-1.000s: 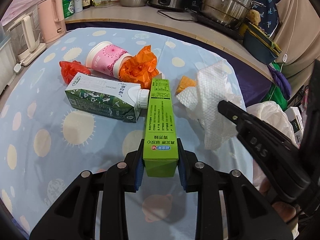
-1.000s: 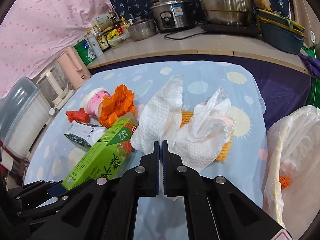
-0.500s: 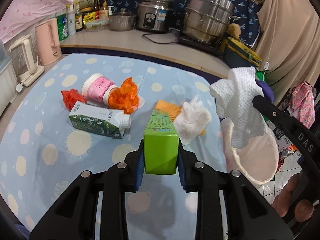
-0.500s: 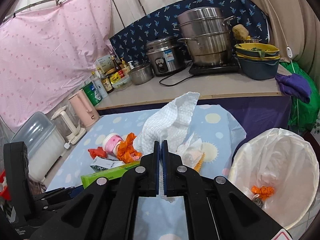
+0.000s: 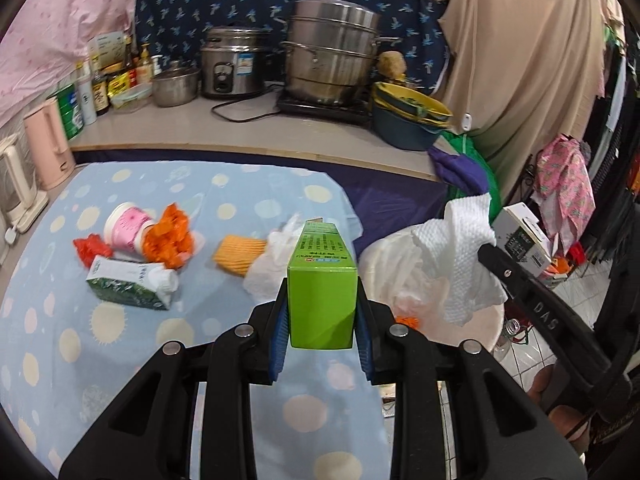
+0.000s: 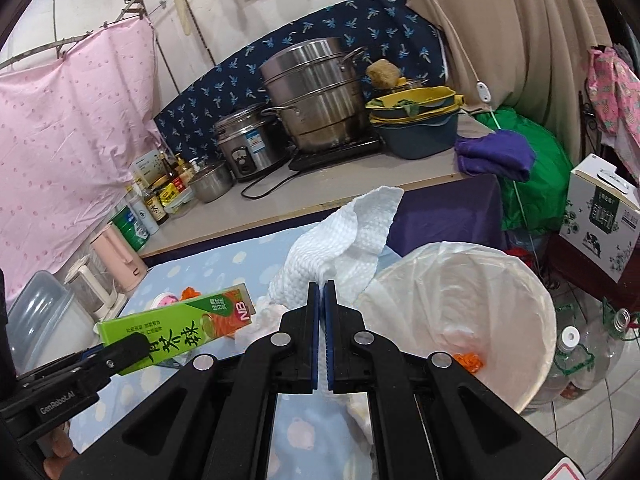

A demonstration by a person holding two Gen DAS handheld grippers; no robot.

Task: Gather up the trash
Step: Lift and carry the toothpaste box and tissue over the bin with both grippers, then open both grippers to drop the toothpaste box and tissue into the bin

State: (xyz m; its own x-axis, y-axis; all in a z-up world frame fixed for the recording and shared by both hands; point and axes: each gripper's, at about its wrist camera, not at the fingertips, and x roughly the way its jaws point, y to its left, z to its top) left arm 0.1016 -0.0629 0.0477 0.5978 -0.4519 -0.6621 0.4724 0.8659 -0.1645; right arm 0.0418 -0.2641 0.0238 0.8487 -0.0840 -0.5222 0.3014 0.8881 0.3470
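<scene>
Both loads are now clear of the worktop [image 5: 132, 364]: the right gripper [image 6: 320, 292] is pinching the paper towel [image 6: 352, 236] beside the lined bin [image 6: 520, 300], no longer over the litter, while the left gripper [image 5: 322, 316] is clamping the green box [image 5: 322, 288], so dropping looks next.

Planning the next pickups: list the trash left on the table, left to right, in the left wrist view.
Red wrapper → milk carton → pink cup → orange bag → yellow sponge.
</scene>
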